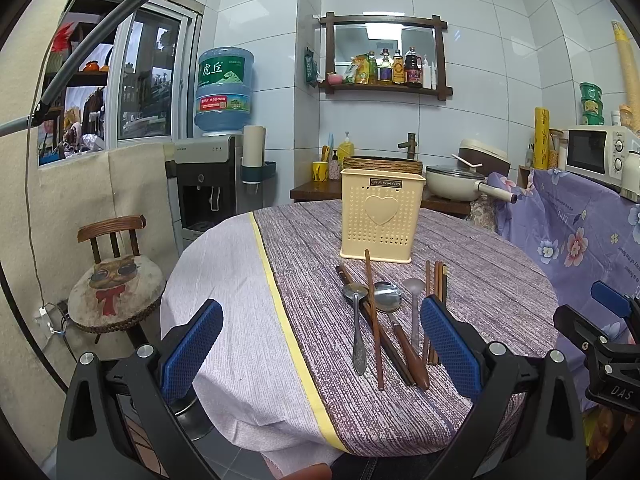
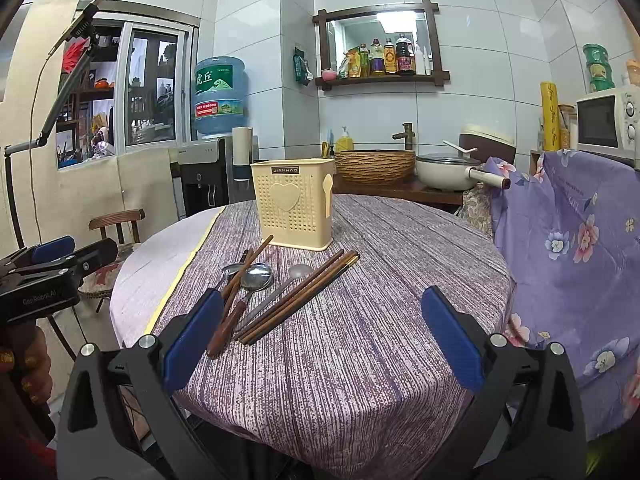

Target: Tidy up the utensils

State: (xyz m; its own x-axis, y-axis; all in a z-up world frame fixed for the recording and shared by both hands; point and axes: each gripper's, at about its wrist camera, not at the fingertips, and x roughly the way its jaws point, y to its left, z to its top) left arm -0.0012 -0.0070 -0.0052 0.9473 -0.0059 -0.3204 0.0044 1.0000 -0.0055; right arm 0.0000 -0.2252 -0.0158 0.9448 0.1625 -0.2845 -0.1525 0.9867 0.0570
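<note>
A cream perforated utensil holder [image 1: 378, 216] with a heart on its front stands upright on the round table; it also shows in the right wrist view [image 2: 292, 204]. In front of it lie a steel spoon [image 1: 357, 328], a wooden-handled spoon [image 1: 396, 320], a translucent spoon [image 1: 415, 304] and several brown chopsticks [image 1: 373, 320]. In the right wrist view the chopsticks [image 2: 296, 300] and spoons [image 2: 250, 284] lie left of centre. My left gripper [image 1: 320, 340] is open and empty, near the table's front edge. My right gripper [image 2: 320, 336] is open and empty, to the right of the utensils.
The table wears a purple striped cloth [image 2: 380, 300] with a white part and yellow band [image 1: 280, 312] on the left. A small wooden chair [image 1: 116, 280] stands at the left. A floral purple cover [image 2: 568, 260] hangs at the right. A counter with a pan [image 2: 444, 172] lies behind.
</note>
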